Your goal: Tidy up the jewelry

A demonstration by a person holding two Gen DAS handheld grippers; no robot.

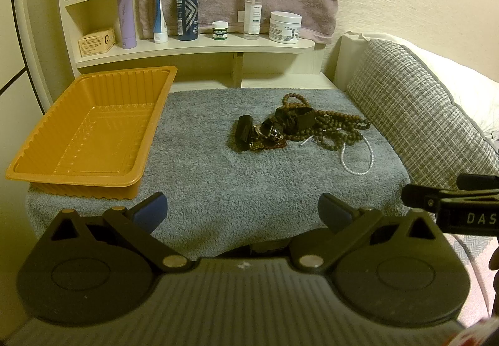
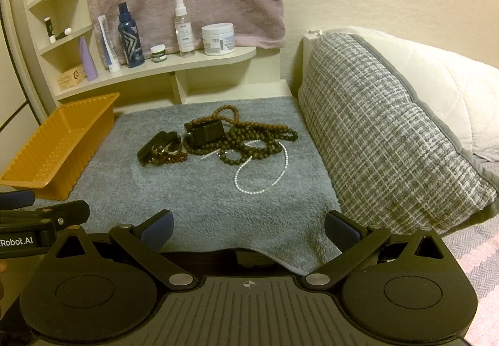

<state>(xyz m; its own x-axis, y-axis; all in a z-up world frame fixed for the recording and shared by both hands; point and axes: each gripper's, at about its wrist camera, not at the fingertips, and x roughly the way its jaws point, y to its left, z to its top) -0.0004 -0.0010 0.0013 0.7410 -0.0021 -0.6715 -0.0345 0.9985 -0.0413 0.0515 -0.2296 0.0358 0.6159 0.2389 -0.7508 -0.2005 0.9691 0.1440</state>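
Where jewelry (image 2: 218, 140) lies: grey rug (image 2: 199, 215), shelf (image 2: 174, 66).

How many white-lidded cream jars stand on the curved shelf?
2. A small green-labelled jar sits between the dark blue bottle and the clear spray bottle; a large white tub stands at the shelf's right end.

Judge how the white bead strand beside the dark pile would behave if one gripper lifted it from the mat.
The white bead strand lies in a loose curved loop, so it is probably floppy and would dangle from a pinch. Its beads look tiny, so likely light and perhaps slippery. One end runs into the brown bead necklaces, so it may snag and drag them across the gray mat.
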